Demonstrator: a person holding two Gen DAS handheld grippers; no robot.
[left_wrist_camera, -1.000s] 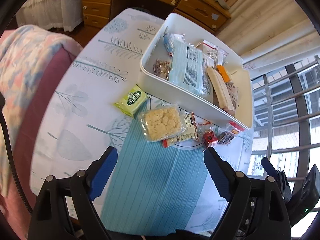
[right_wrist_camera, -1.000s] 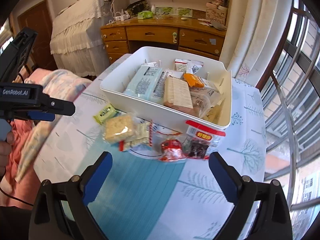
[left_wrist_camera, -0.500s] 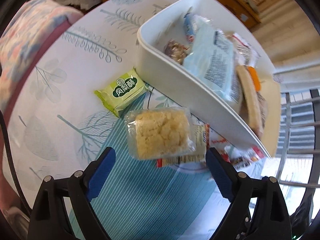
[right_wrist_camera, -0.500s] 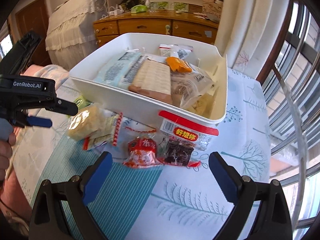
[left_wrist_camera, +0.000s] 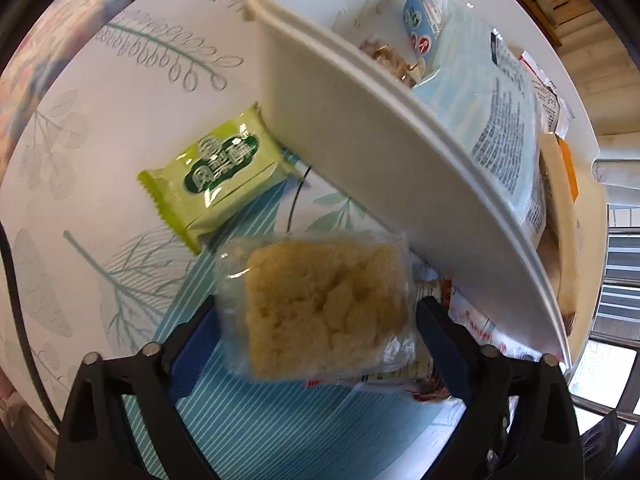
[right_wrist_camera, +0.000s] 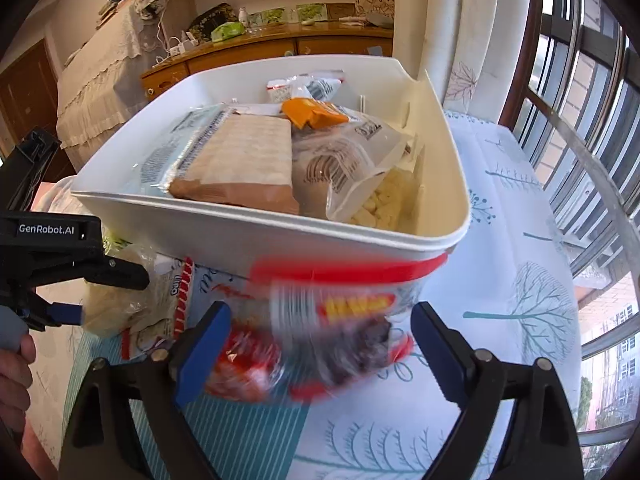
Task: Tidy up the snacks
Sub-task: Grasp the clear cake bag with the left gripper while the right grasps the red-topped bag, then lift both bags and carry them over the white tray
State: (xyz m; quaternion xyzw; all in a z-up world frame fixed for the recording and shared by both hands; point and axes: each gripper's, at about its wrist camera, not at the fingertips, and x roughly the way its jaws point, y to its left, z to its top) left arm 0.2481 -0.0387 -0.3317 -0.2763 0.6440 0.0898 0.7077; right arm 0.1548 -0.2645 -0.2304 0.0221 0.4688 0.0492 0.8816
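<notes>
Clear plastic wraps the pale rice cake [left_wrist_camera: 324, 304] that lies on the worktop [left_wrist_camera: 104, 92] just outside the white bin [left_wrist_camera: 360, 140], and the left gripper [left_wrist_camera: 316, 332] straddles it, fingers [left_wrist_camera: 196, 340] set wide and having just been opening, one on each side of the pack without pressing it. Beside it sits a green snack pack [left_wrist_camera: 216, 176], touching the bin's wall. The right gripper [right_wrist_camera: 316, 340] frames a red-lidded tub [right_wrist_camera: 340, 304] and a red wrapped sweet [right_wrist_camera: 244, 356] against the bin's near corner; its fingers [right_wrist_camera: 200, 344] have just been closing, yet gaps show either side, so nothing is held. My worry is the right side: two things sit between those fingers, so a squeeze may catch both or pinch the sweet alone and tip the tub. On the left, slippery film may crumple and slide free, and the printed packet [left_wrist_camera: 404, 364] tucked under it could be dragged along.
</notes>
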